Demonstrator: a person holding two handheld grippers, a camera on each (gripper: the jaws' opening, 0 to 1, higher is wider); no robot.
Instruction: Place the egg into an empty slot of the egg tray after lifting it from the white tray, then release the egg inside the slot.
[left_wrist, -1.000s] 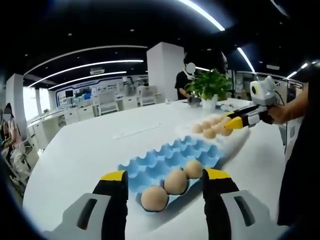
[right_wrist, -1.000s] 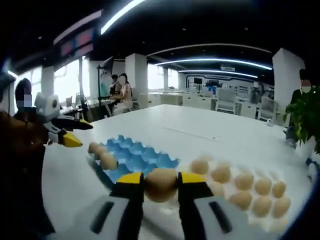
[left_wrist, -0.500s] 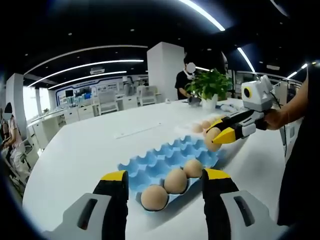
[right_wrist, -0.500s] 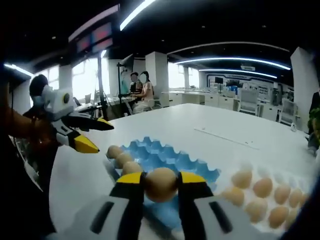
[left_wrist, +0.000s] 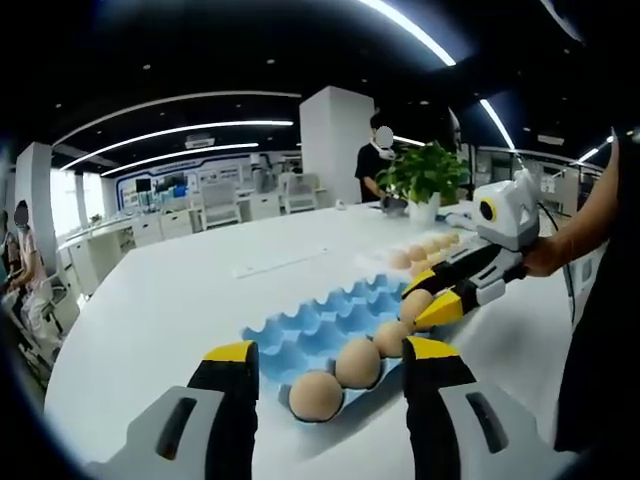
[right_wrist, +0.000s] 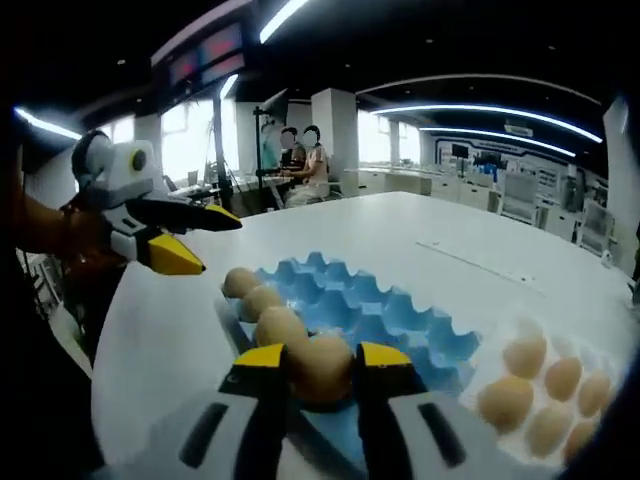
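Observation:
A blue egg tray (left_wrist: 322, 322) lies on the white table with three brown eggs (left_wrist: 357, 362) in its near row. My right gripper (left_wrist: 418, 308) comes in from the right, shut on a fourth egg (left_wrist: 413, 299), low over the slot beside the third egg. In the right gripper view this held egg (right_wrist: 322, 372) sits between the jaws of my right gripper (right_wrist: 322, 352), right beside the row of eggs (right_wrist: 281, 327) on the blue tray (right_wrist: 385, 312). My left gripper (left_wrist: 330, 350) stands open in front of the tray, and from the other side it (right_wrist: 215, 245) hovers open at the left.
The white tray (left_wrist: 372, 262) with several eggs (left_wrist: 428, 247) lies beyond the blue tray; its eggs (right_wrist: 545, 385) show at the right gripper view's lower right. A potted plant (left_wrist: 421, 172) stands at the table's far end. People stand or sit in the office behind.
My right gripper has carried the egg from above the white tray over to the blue tray and lowered it beside the third egg. The left gripper has held still and open.

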